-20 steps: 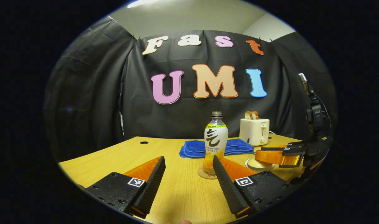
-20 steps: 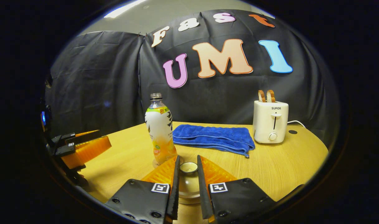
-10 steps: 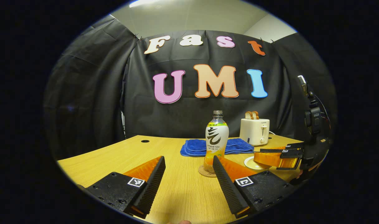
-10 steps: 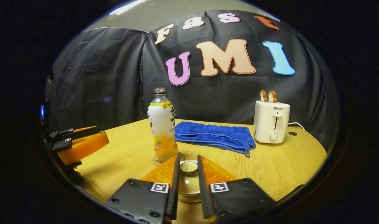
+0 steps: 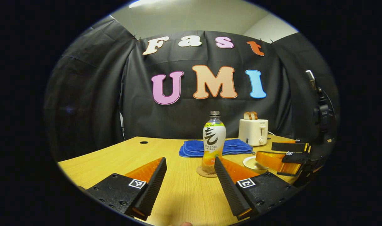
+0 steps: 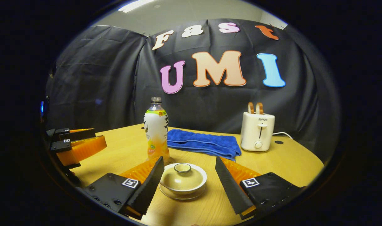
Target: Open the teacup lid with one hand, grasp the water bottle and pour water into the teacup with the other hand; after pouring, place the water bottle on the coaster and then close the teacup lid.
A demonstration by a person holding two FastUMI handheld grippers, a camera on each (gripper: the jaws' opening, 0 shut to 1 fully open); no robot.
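Right gripper view: right gripper [image 6: 189,175] w/ fingers spread, teacup [image 6: 183,182] lying lidded between them, untouched. Left gripper view: left gripper [image 5: 191,175] also spread over bare worktop [image 5: 115,157]; water bottle [image 5: 213,141] standing on coaster [image 5: 205,172] (blue towel [image 5: 194,147] behind).

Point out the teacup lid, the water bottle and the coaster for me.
teacup lid [image 6: 182,177]: right gripper view, on its dome below the knob.
water bottle [image 5: 213,138]: left gripper view, on the label.
coaster [image 5: 201,172]: left gripper view, on its exposed left rim.
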